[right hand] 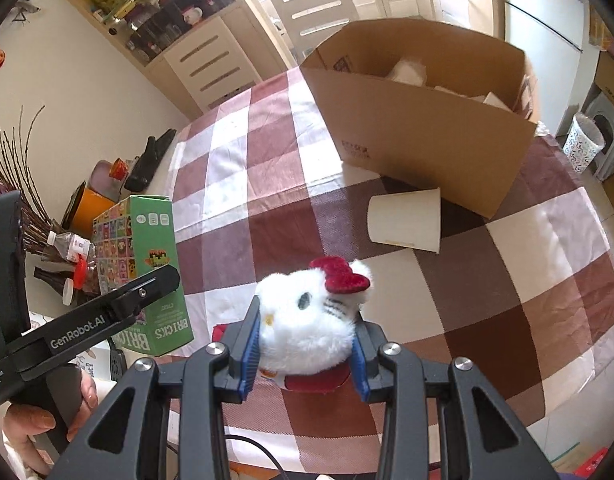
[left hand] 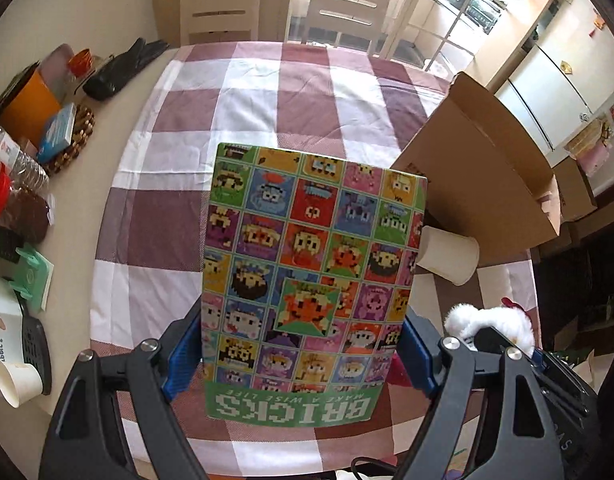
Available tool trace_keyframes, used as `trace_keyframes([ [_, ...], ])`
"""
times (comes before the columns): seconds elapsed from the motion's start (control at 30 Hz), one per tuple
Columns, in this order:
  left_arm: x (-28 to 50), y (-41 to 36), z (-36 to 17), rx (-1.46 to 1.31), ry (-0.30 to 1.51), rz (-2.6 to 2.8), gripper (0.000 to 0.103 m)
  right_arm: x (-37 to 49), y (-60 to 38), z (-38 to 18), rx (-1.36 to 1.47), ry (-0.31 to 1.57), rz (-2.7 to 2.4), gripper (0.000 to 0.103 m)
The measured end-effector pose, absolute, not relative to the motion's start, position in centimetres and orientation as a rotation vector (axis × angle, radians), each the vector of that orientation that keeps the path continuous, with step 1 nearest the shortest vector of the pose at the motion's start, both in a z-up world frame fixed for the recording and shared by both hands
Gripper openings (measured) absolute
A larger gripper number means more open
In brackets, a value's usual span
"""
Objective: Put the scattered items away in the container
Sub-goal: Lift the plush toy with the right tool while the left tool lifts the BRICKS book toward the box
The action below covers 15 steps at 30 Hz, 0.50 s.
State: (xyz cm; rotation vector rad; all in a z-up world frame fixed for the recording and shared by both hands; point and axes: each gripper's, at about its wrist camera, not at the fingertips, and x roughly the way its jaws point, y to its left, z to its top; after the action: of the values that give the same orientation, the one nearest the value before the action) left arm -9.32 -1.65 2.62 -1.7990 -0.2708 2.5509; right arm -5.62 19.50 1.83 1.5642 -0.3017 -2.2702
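Left fingers (left hand: 299,354) clamp one bricks box (left hand: 307,272); right fingers (right hand: 307,354) squeeze one plush cat (right hand: 311,320).

Bricks box (left hand: 311,280): printed cardboard, smooth with a slight sheen; plush cat toy (right hand: 307,320): white fluffy pile with a red velvety bow; paper cup (right hand: 405,218): matt off-white paper. Cardboard box (right hand: 427,128): plain brown corrugated board, matt; tablecloth (left hand: 267,92): woven checked cloth, matt and lightly creased. Left gripper (left hand: 303,356) and right gripper (right hand: 307,356): matt black plastic arms, ribbed blue pads (right hand: 251,344), bright metal pivot pins.
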Motion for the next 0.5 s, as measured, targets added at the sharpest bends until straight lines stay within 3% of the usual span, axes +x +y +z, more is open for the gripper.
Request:
trace_keyframes([
  [0.5,-8.8,2.1,2.5,-1.774,-0.130,2.510,0.084,-4.0,22.0,2.1,1.577,-0.342,-2.325,0.037],
])
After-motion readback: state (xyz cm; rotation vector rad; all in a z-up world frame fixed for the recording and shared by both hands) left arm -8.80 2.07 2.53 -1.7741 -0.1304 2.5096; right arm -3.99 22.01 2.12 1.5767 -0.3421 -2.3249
